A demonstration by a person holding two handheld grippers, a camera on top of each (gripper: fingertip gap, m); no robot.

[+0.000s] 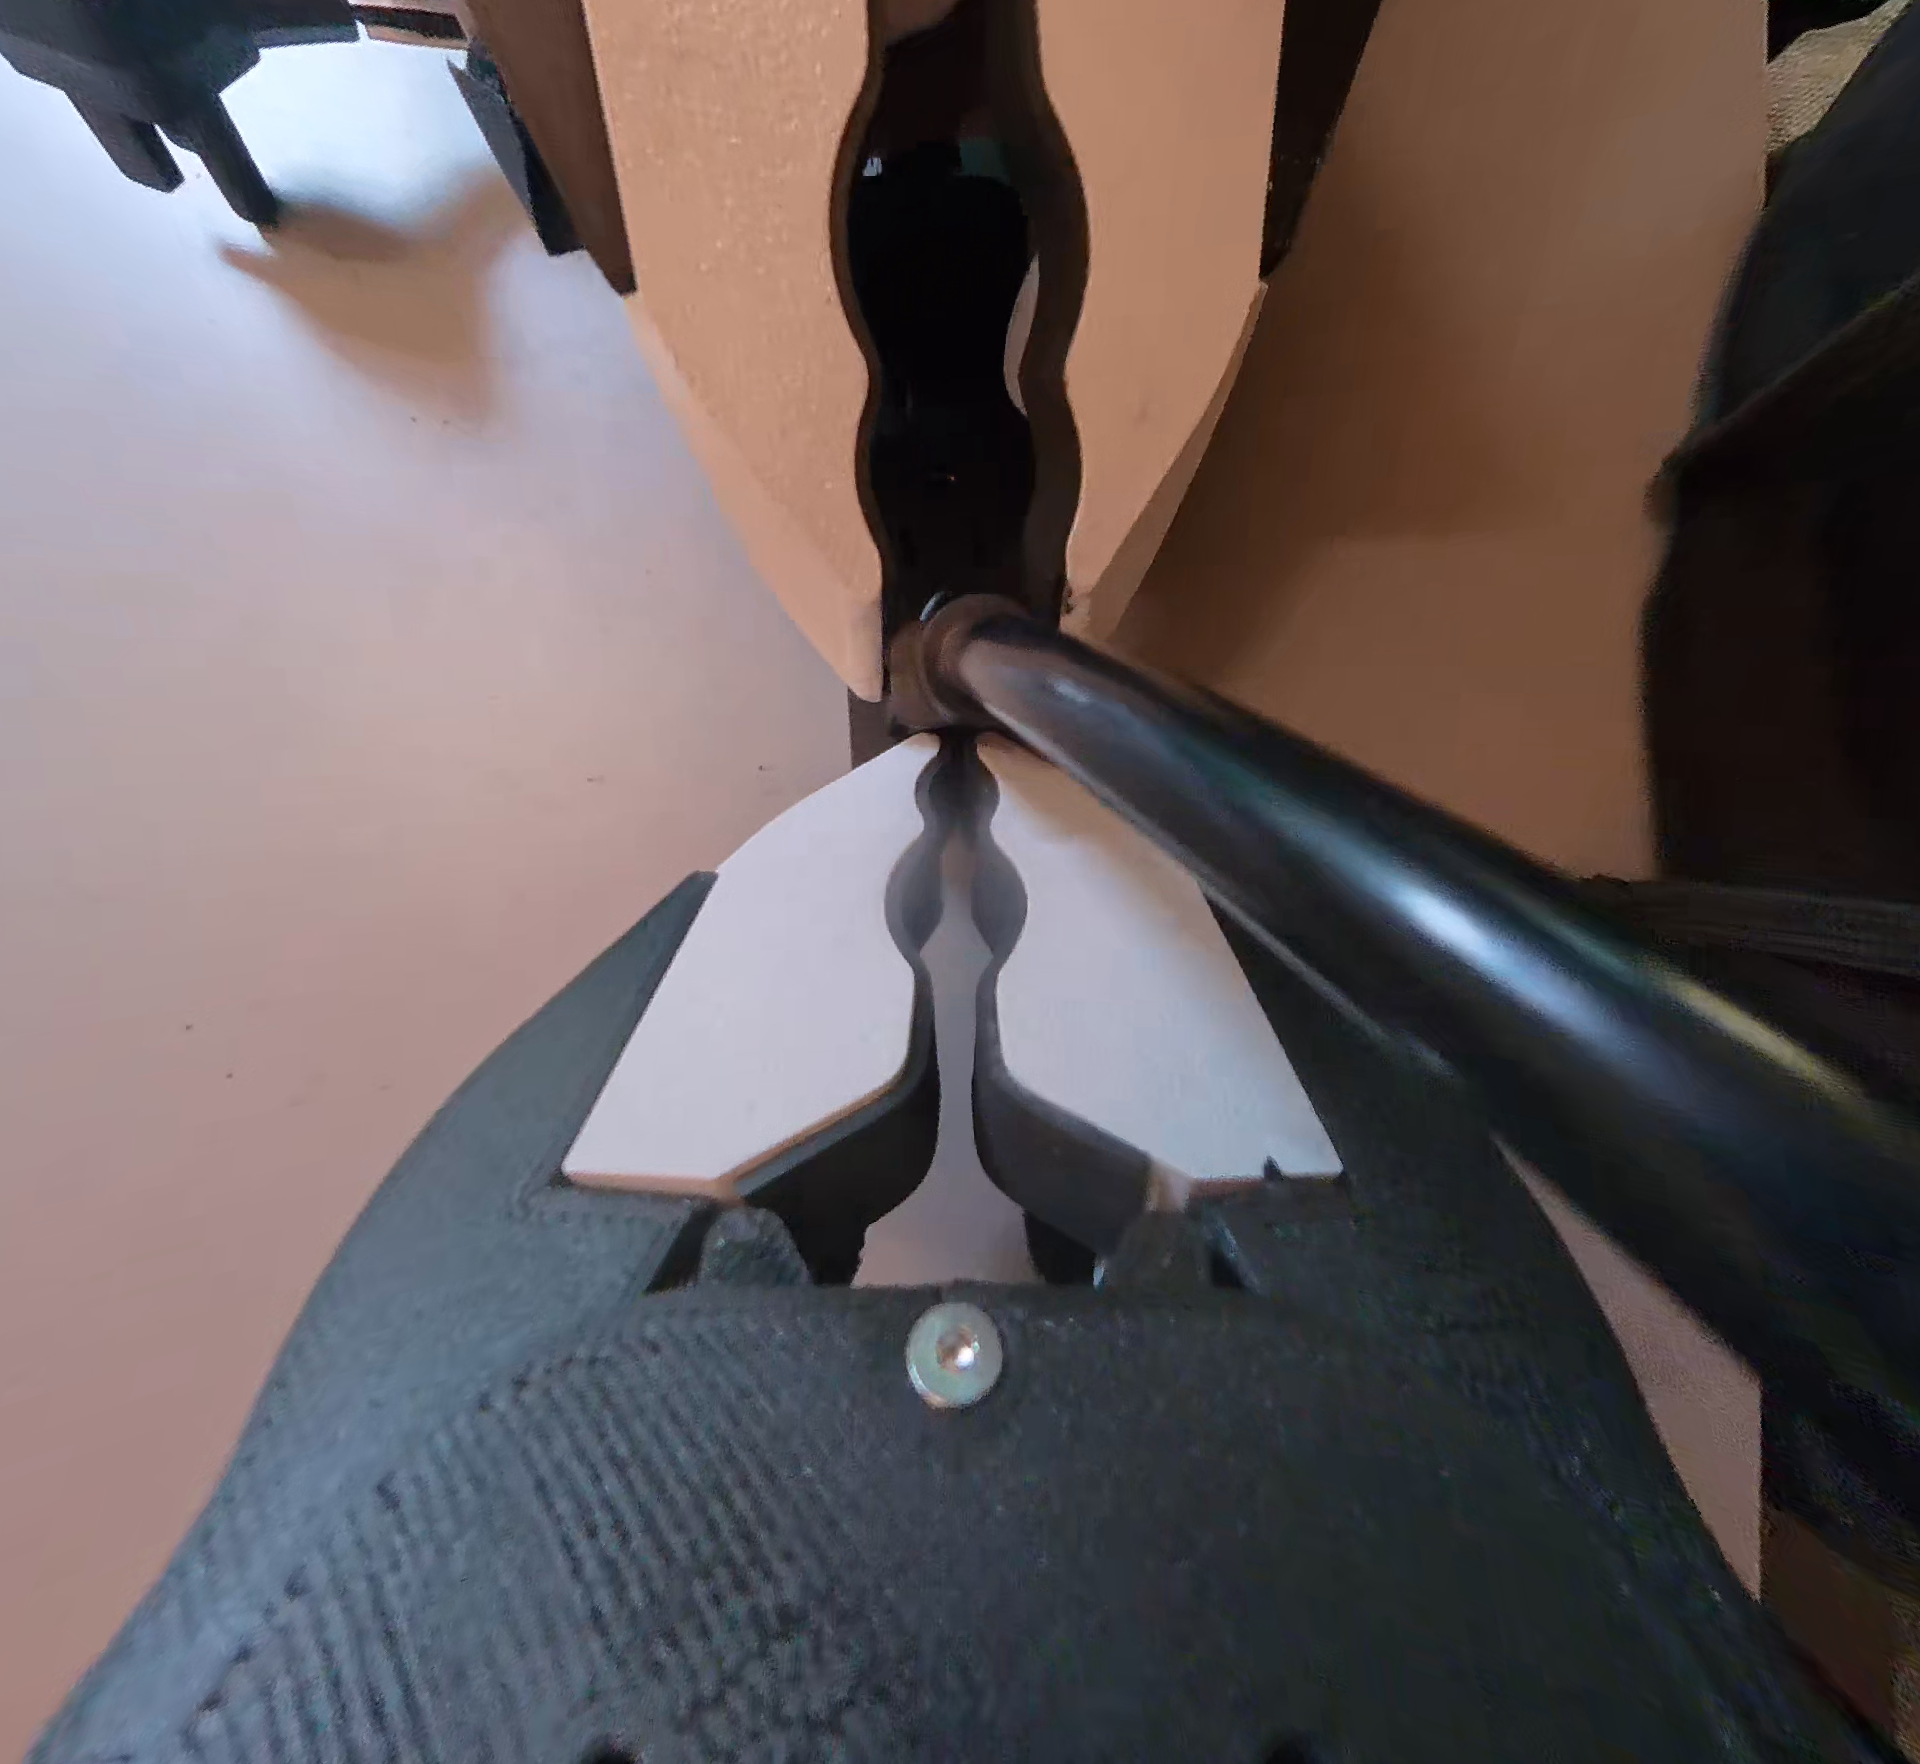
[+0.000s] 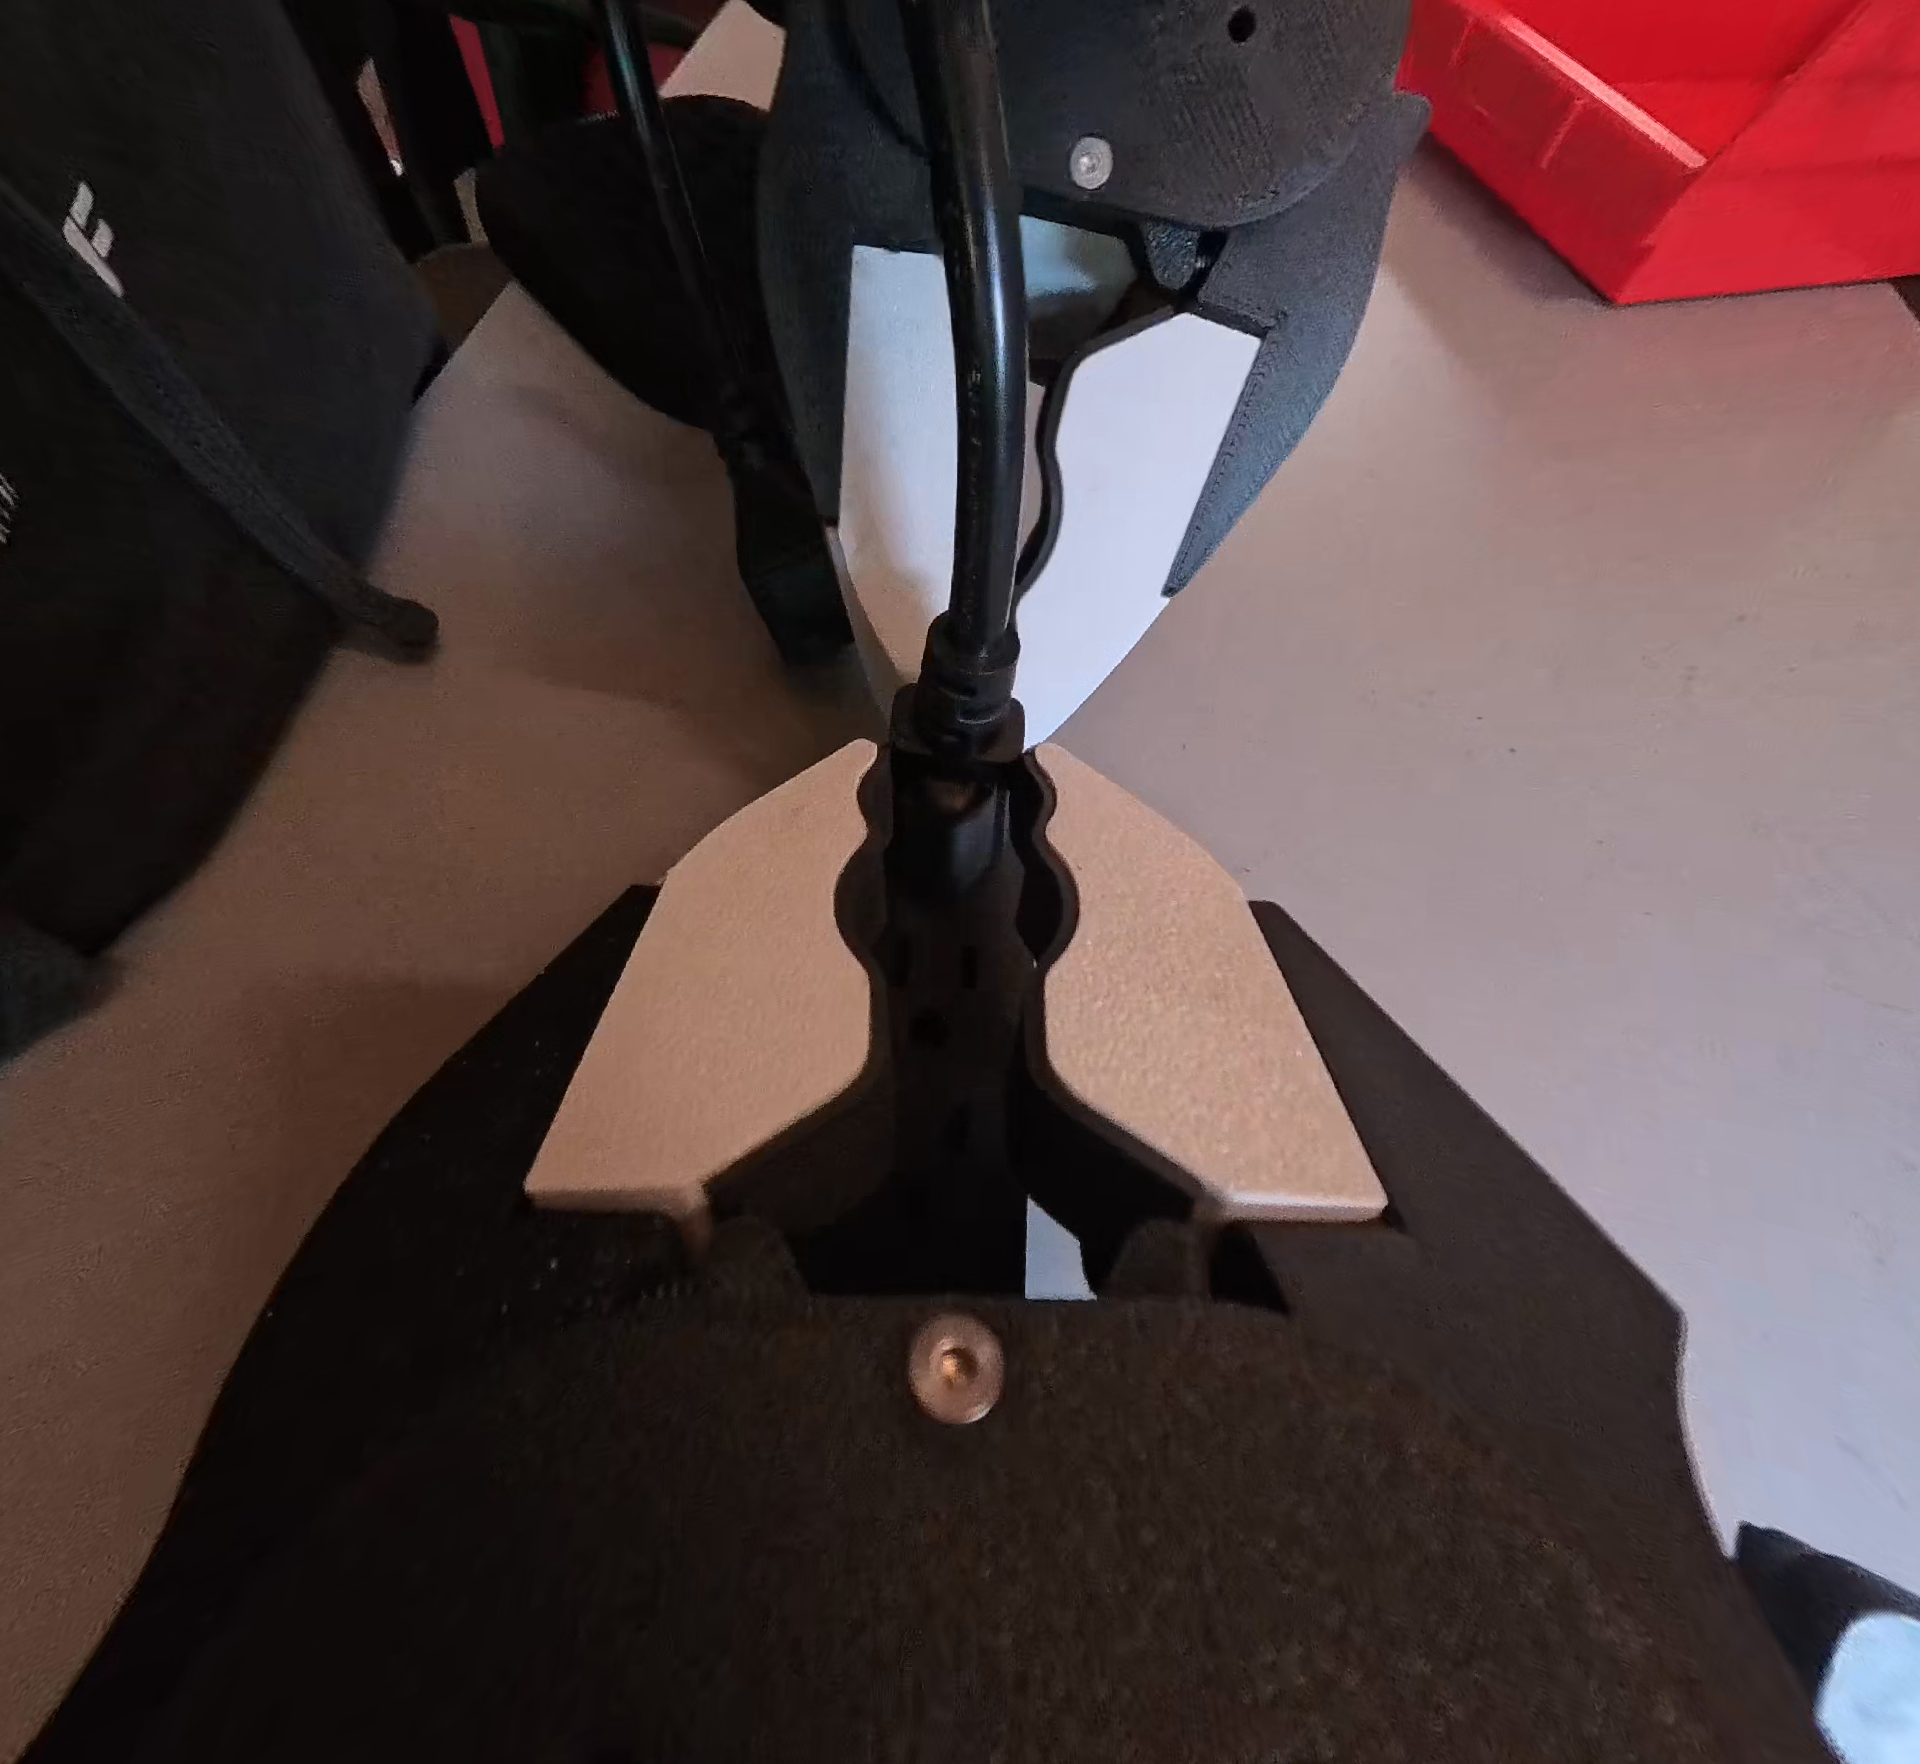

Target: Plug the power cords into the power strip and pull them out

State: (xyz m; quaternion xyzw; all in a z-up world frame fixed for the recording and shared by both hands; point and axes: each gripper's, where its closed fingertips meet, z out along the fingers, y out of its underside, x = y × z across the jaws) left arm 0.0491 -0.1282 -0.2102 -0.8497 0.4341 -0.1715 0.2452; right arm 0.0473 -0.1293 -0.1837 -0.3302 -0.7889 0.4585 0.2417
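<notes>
A pale, smooth table (image 2: 1507, 675) fills both views, pinkish in the left wrist view and greyer in the right.

In the right wrist view, the right gripper (image 2: 951, 758) is pinched on a black plug (image 2: 951, 883), whose body sits in the wavy channel between the two pale finger pads (image 2: 727, 987). The plug's ribbed collar pokes out just past the fingertips, and its black cord (image 2: 982, 364) rises from there and curves away towards the top of the view.

Directly opposite, tip to tip, is the left gripper (image 1: 940, 753). Its fingers are drawn nearly together with only a thin wavy slit between them, and their tips meet the cord right at the collar; whether they actually pinch it cannot be told. In the left wrist view the cord runs off thick and glossy to the lower right.

Farther out, a second black plug (image 1: 135, 21) lies on the table at the upper left of the left wrist view, prongs showing, with a white label on its cord. A red open bin (image 2: 1683, 73) stands at the far right of the table; nothing can be seen inside it. A black bag (image 2: 156, 364) with a strap sits on the left.
</notes>
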